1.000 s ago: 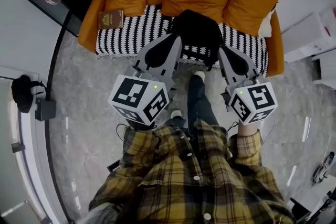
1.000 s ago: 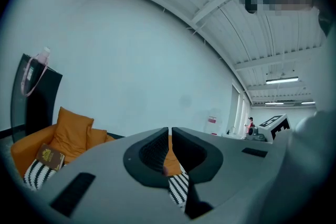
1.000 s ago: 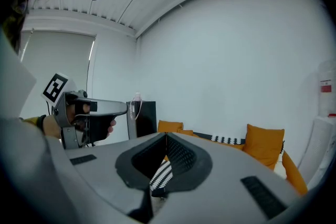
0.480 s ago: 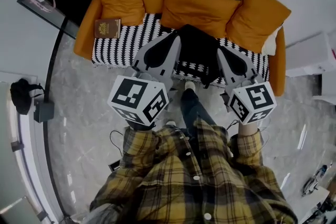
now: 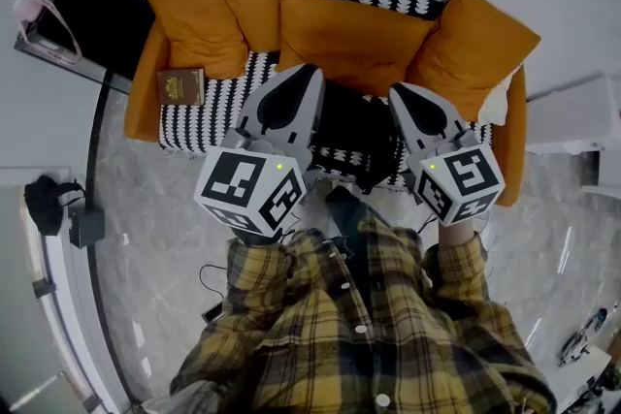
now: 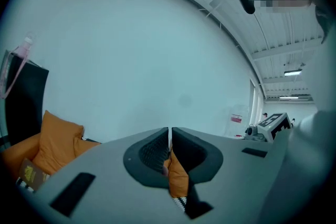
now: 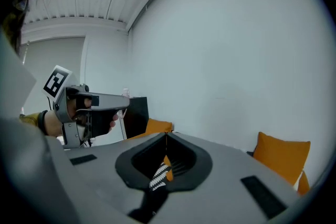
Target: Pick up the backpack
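Observation:
The black backpack (image 5: pixel 354 126) sits on the striped seat of the orange sofa (image 5: pixel 146 92), in front of the middle cushion. In the head view my left gripper (image 5: pixel 309 71) reaches over the seat just left of the backpack and my right gripper (image 5: pixel 396 92) just right of it, both above it and apart from it. The grippers' bodies hide the backpack's sides. In the left gripper view the left gripper (image 6: pixel 170 129) has its jaws shut with nothing between them. The right gripper (image 7: pixel 166 135) looks the same in its own view.
A brown book (image 5: pixel 180 85) lies on the sofa's left end. Orange cushions (image 5: pixel 354 39) line the sofa's back. A black cabinet (image 5: pixel 92 10) stands at the far left, white furniture (image 5: pixel 572 116) at the right, and a black device with cables (image 5: pixel 44 204) on the floor at left.
The person has stepped toward the sofa. Both grippers have moved forward, from the seat's front edge to either side of the backpack. Their jaws have stayed shut.

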{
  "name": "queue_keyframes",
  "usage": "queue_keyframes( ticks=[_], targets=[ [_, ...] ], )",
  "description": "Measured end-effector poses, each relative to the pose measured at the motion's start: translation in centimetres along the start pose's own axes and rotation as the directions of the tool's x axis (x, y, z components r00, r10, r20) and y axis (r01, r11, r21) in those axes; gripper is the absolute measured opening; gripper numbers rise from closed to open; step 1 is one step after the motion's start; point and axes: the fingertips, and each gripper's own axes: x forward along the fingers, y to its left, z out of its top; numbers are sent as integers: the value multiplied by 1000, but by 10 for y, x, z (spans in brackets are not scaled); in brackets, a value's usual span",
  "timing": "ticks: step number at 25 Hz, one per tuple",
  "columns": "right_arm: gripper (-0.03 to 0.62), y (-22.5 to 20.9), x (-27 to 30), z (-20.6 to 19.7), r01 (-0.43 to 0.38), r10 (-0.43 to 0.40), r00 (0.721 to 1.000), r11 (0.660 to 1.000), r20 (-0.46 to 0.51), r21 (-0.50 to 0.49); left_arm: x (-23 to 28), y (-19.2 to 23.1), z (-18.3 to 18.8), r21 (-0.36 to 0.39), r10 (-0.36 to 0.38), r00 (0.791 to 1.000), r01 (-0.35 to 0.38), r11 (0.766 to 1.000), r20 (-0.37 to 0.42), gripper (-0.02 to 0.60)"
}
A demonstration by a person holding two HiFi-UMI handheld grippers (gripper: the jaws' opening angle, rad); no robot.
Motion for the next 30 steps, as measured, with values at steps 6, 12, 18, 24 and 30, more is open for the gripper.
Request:
queue_keyframes(
  ticks=[6,12,18,24,30],
  targets=[
    [17,-44,24,2,-18,18,1000,1000,-7,11,52,6,0,21,14,1000,-14,1000,-24,37],
    [17,-64,38,-4,3,-2,999,1000,-32,18,77,18,-8,19,12,997,-11,1000,-74,37],
    [17,-63,50,-13,40,-37,998,998,-58,54,95,26,-11,10,-41,993,43,999,-111,37],
    [17,-61,59,-17,52,-48,997,997,-68,60,109,27,-15,4,-89,987,90,996,-136,37],
    [17,-62,64,-32,64,-57,994,996,-97,65,115,30,-33,-10,-107,979,107,994,-175,37]
  ],
)
